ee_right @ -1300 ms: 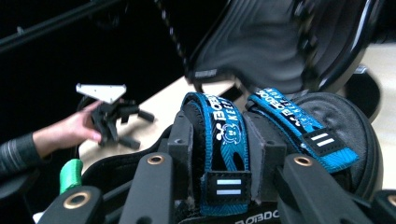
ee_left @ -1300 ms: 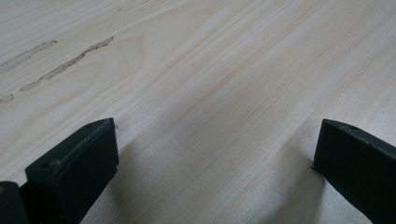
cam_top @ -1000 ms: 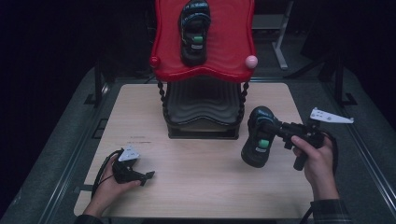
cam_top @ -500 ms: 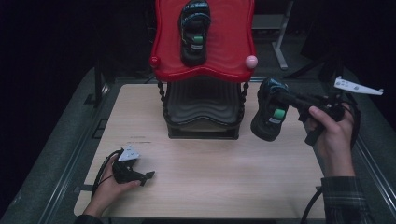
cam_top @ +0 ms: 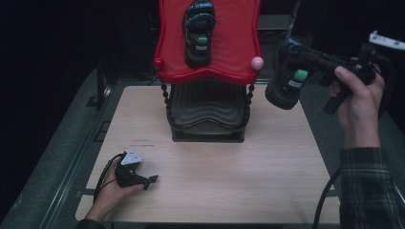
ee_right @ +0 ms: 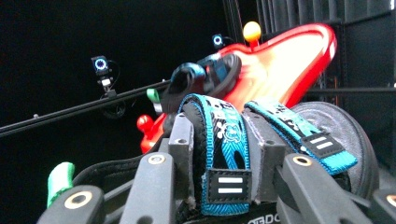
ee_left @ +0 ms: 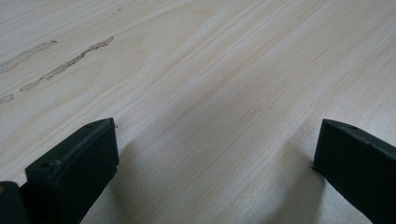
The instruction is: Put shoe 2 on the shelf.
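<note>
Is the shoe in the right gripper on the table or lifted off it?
Lifted: the right gripper holds the shoe in the air beside the red tray, its jaws clamped on it.

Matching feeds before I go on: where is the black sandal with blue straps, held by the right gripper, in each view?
High view: black sandal with blue straps upper right, in the right gripper, beside the red wavy-edged tray.
Right gripper view: sandal centre bottom, between the jaws; tray, shared landmark, behind.
Left gripper view: pale wooden tabletop.
</note>
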Demonstrator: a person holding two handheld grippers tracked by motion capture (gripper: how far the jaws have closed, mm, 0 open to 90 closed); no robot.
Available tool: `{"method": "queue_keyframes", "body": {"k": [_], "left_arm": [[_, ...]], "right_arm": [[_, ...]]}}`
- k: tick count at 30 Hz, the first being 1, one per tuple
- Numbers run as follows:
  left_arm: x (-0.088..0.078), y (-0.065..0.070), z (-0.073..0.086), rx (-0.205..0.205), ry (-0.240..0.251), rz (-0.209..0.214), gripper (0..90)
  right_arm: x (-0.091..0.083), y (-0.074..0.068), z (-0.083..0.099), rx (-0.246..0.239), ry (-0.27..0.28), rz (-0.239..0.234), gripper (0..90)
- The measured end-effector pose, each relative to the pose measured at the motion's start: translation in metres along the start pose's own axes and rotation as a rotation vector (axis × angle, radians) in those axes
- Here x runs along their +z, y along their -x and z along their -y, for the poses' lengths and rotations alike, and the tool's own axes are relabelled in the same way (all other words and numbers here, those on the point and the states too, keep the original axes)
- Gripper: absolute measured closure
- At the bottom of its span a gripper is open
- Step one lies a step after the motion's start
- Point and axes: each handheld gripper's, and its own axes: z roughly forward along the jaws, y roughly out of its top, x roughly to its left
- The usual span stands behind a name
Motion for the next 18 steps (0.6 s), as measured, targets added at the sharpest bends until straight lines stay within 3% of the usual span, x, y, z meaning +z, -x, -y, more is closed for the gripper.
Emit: {"method": "queue_keyframes", "body": {"k": [3, 6, 8, 11, 18], "left_arm": [[0.000, 0.000, 0.000, -0.001, 0.002, -0.001, 0.0], [0.000, 0.000, 0.000, -0.001, 0.002, 0.000, 0.0], [0.000, 0.000, 0.000, -0.002, 0.002, -0.001, 0.0], [0.001, 0.000, 0.000, 0.000, 0.001, -0.001, 0.0], [0.001, 0.000, 0.000, 0.001, 0.001, 0.001, 0.0]], "right_arm": [[0.014, -0.002, -0.022, -0.029, 0.000, -0.008, 66.6], [0.021, -0.003, -0.030, -0.032, 0.002, -0.018, 66.7], [0.037, -0.001, -0.041, -0.028, 0.011, -0.041, 66.8], [0.050, -0.001, -0.048, -0.030, 0.010, -0.053, 66.9], [0.100, -0.001, -0.064, -0.056, -0.015, -0.089, 66.9]]}}
